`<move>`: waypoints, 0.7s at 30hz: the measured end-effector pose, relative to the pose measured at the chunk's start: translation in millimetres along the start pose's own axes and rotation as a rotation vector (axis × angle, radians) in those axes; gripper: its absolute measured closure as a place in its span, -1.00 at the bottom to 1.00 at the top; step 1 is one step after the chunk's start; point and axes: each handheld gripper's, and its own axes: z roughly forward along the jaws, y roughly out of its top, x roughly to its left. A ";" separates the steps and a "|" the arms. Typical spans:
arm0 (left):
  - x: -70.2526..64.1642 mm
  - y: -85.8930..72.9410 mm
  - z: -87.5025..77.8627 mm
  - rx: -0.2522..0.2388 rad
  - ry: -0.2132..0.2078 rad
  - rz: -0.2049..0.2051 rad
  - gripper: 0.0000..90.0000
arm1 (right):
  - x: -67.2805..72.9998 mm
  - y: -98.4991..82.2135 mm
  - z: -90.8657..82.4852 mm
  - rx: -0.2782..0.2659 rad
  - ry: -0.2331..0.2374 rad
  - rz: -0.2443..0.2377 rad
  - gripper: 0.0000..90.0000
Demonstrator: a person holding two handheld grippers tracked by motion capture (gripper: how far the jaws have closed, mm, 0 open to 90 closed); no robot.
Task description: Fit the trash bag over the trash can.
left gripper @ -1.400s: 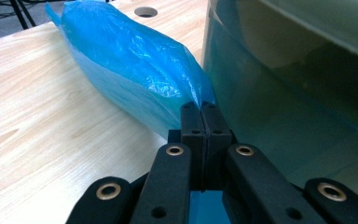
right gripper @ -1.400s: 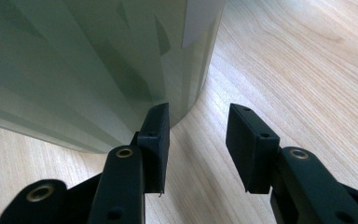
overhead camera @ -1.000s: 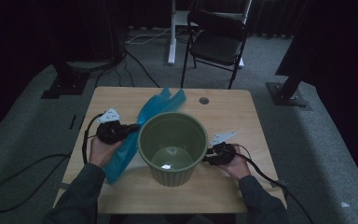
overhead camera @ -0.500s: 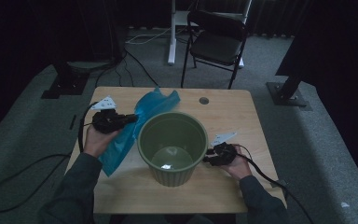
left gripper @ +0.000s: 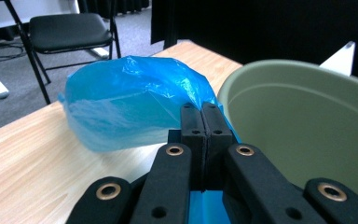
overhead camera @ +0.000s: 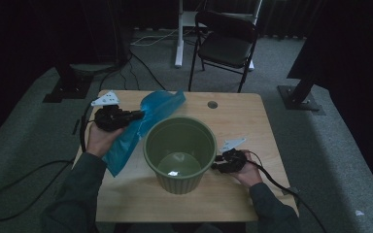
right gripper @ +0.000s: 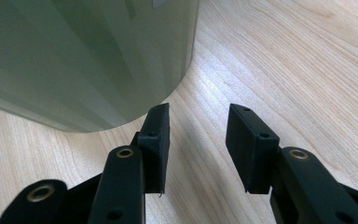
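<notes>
A green plastic bin (overhead camera: 179, 150) stands in the middle of the wooden table (overhead camera: 252, 121). A blue plastic bag (overhead camera: 141, 126) hangs to its left, its upper end raised near the bin's rim and its lower end trailing toward the table's front left. My left gripper (overhead camera: 137, 115) is shut on the bag's film; the left gripper view has the black jaws pressed together on the blue bag (left gripper: 130, 102) beside the bin's rim (left gripper: 303, 112). My right gripper (overhead camera: 218, 164) rests low at the bin's right side, open, with bare table between its jaws (right gripper: 198, 140) and the bin wall (right gripper: 88, 60) just beyond.
A black folding chair (overhead camera: 226, 43) stands behind the table. A small round hole (overhead camera: 212, 104) sits in the tabletop's far side. Cables trail off both grippers, with a loop on the floor (overhead camera: 24, 194) at left. Dark stand bases flank the table.
My left gripper has risen with the blue bag, lifting its upper end toward the bin's rim. The right gripper and the bin have stayed put.
</notes>
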 end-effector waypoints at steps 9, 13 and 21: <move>-4.7 20.5 3.1 -0.022 -0.013 0.009 0.99 | 0.6 -0.4 0.4 0.005 0.003 -0.005 0.32; -8.0 28.0 8.4 -0.027 -0.024 0.014 0.99 | 0.7 -0.6 -0.4 0.005 0.006 -0.006 0.31; -18.0 43.2 21.9 -0.030 -0.041 0.028 0.99 | 1.0 -1.0 0.9 0.014 0.010 -0.010 0.31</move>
